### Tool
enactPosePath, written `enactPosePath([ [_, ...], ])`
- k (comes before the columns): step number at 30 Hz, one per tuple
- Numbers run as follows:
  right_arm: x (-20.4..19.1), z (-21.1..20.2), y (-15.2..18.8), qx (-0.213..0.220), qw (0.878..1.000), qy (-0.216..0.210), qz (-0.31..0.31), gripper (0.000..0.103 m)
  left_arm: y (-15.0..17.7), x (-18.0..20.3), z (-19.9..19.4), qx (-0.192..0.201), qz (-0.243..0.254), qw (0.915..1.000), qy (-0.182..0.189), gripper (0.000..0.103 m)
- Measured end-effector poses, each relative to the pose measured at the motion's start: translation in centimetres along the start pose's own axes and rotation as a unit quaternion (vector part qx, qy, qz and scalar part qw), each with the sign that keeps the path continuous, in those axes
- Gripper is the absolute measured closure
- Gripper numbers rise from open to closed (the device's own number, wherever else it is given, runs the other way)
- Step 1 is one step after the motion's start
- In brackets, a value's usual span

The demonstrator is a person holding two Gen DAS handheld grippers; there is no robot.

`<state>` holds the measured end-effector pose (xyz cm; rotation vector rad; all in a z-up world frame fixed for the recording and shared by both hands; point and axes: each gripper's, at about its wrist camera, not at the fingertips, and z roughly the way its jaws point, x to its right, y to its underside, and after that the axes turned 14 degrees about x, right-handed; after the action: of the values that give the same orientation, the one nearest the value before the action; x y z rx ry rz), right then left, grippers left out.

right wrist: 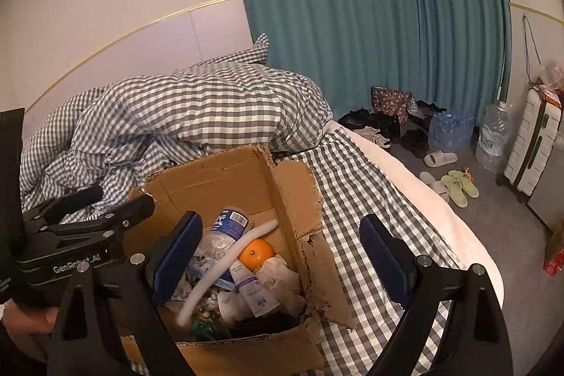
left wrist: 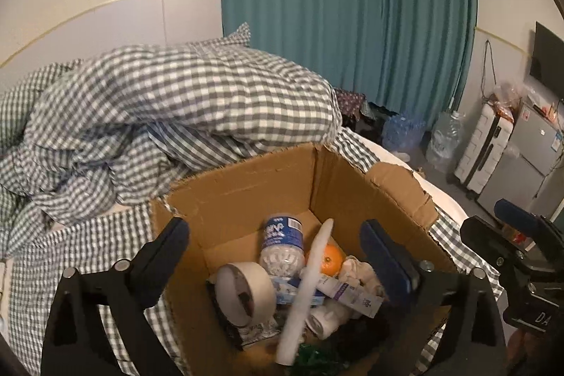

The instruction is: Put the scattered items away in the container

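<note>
Left gripper [left wrist: 275, 256] wide apart and empty, right gripper [right wrist: 282, 256] likewise — cardboard box [left wrist: 246, 185] holds orange [left wrist: 331, 258], tape roll [left wrist: 246, 291]

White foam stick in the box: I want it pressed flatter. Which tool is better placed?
Probably left: the left tool, open, frames the stick; the right tool is over the box's torn flap.

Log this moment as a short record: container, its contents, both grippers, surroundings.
container: open cardboard box on a checked bedsheet
contents: white foam stick leaning across the pile, orange, tape roll, plastic bottle with blue label, white tube, crumpled cloth
left gripper: jaws open above the box, nothing between them
right gripper: jaws open, empty
surroundings: checked duvet behind the box, teal curtain
</note>
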<state>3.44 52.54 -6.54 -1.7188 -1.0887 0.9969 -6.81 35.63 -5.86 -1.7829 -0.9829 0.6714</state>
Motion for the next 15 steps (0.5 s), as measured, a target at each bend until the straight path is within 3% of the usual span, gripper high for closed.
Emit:
enactPosePath([
  [6, -1.9, -0.8, -0.7, 0.009, 1.000, -0.008, -0.012, 0.012, -0.8, -1.0, -1.7, 0.013, 0.005, 0.9998, -0.013, 0.000],
  [15, -6.1, -2.5, -1.9, 0.030, 0.999, -0.017, -0.031, 0.000, -1.6, -5.7, -5.5, 0.035, -0.017, 0.9982, -0.046, 0.000],
])
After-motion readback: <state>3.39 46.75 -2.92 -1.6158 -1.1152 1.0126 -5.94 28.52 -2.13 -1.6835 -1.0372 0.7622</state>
